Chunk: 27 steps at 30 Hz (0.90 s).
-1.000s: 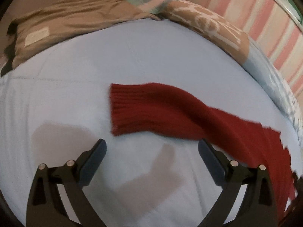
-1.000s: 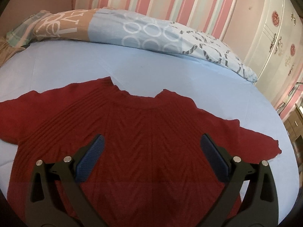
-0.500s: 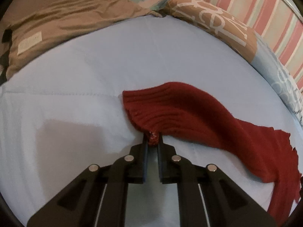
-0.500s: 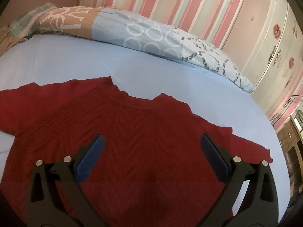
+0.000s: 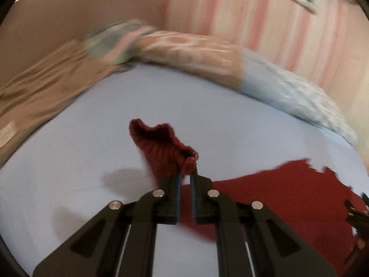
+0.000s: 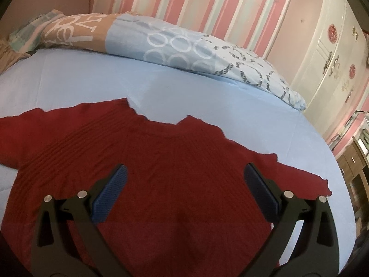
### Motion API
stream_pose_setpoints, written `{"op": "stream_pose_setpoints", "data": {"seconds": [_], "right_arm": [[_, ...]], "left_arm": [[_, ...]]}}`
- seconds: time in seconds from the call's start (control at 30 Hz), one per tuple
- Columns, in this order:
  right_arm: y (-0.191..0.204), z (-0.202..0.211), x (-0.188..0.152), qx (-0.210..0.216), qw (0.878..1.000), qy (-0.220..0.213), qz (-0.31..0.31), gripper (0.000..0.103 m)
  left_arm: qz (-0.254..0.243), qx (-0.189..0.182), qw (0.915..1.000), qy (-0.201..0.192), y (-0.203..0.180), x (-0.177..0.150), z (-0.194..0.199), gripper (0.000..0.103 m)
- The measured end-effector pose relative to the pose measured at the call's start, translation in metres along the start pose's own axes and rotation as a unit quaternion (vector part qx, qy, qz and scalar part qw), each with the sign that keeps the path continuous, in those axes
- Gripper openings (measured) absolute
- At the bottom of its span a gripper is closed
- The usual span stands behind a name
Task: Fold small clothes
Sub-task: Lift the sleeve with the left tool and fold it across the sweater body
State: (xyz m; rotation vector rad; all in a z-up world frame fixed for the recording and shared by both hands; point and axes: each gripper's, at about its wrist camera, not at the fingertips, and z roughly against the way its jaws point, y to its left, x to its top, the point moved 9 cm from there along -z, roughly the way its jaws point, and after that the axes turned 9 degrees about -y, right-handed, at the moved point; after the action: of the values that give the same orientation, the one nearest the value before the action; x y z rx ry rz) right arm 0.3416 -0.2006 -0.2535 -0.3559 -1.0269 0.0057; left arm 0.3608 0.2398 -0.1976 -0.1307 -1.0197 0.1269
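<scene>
A dark red knit sweater (image 6: pixel 175 175) lies flat on the light blue bed sheet (image 6: pixel 92 83), neckline facing the far side, one sleeve stretched out to the right. My left gripper (image 5: pixel 185 175) is shut on the ribbed cuff of the sweater's left sleeve (image 5: pixel 161 147) and holds it lifted above the sheet; the sweater's body (image 5: pixel 288 196) lies to the right of it. My right gripper (image 6: pixel 184 184) is open and empty, hovering above the middle of the sweater's body.
A rolled patterned duvet (image 6: pixel 175 43) lies along the far side of the bed. Tan bedding (image 5: pixel 41 85) sits at the far left. A striped pink wall and a white wardrobe (image 6: pixel 332 46) stand beyond the bed's right edge.
My left gripper closed on the sleeve cuff, then lifted it off the sheet and swung it right toward the sweater's body. My right gripper stays open over the body.
</scene>
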Motion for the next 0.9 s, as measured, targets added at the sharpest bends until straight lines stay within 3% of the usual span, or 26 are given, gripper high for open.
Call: {"op": "stream_pose_setpoints", "data": {"seconds": [0.1,0.23,0.37,0.47,0.53,0.63,0.7,0.77,0.8,0.83,0.87,0.9], "right_arm": [[-0.025,0.0,0.002,-0.005,1.0,-0.001,-0.024,0.1],[-0.062,-0.002,0.003,-0.017,0.998,-0.002,-0.055,0.1],[-0.101,-0.002,-0.001,-0.038,0.996,-0.003,-0.076,0.1],[-0.12,-0.005,-0.011,-0.044,0.995,0.008,-0.095,0.1],[-0.127,-0.009,-0.017,-0.045,0.994,0.016,-0.099,0.1],[-0.125,-0.015,-0.023,-0.042,0.994,0.025,-0.094,0.1],[-0.117,-0.02,-0.027,-0.033,0.995,0.031,-0.089,0.1],[-0.104,-0.025,-0.031,-0.019,0.995,0.038,-0.088,0.1],[-0.097,-0.028,-0.032,-0.011,0.995,0.041,-0.086,0.1],[-0.085,-0.03,-0.033,0.001,0.995,0.044,-0.084,0.1],[-0.078,-0.032,-0.032,0.011,0.995,0.046,-0.084,0.1],[-0.069,-0.033,-0.031,0.023,0.995,0.047,-0.084,0.1]], "left_arm": [[-0.02,-0.068,0.9975,0.005,-0.071,0.003,-0.009,0.004],[-0.05,-0.144,0.9879,0.03,-0.166,-0.012,-0.029,0.004],[-0.046,-0.219,0.9704,0.091,-0.257,-0.054,-0.051,0.003],[-0.084,-0.249,0.957,0.123,-0.317,-0.095,-0.056,0.003],[-0.104,-0.258,0.9499,0.143,-0.333,-0.119,-0.059,0.004],[-0.161,-0.231,0.9434,0.175,-0.34,-0.156,-0.071,0.009],[-0.182,-0.209,0.942,0.19,-0.33,-0.172,-0.069,0.025],[-0.184,-0.221,0.9405,0.182,-0.322,-0.171,-0.058,0.032],[-0.188,-0.216,0.9421,0.175,-0.316,-0.17,-0.052,0.054],[-0.2,-0.196,0.9463,0.162,-0.306,-0.167,-0.049,0.07],[-0.216,-0.168,0.9529,0.132,-0.293,-0.16,-0.043,0.082],[-0.225,-0.156,0.9552,0.113,-0.284,-0.157,-0.039,0.082]]}}
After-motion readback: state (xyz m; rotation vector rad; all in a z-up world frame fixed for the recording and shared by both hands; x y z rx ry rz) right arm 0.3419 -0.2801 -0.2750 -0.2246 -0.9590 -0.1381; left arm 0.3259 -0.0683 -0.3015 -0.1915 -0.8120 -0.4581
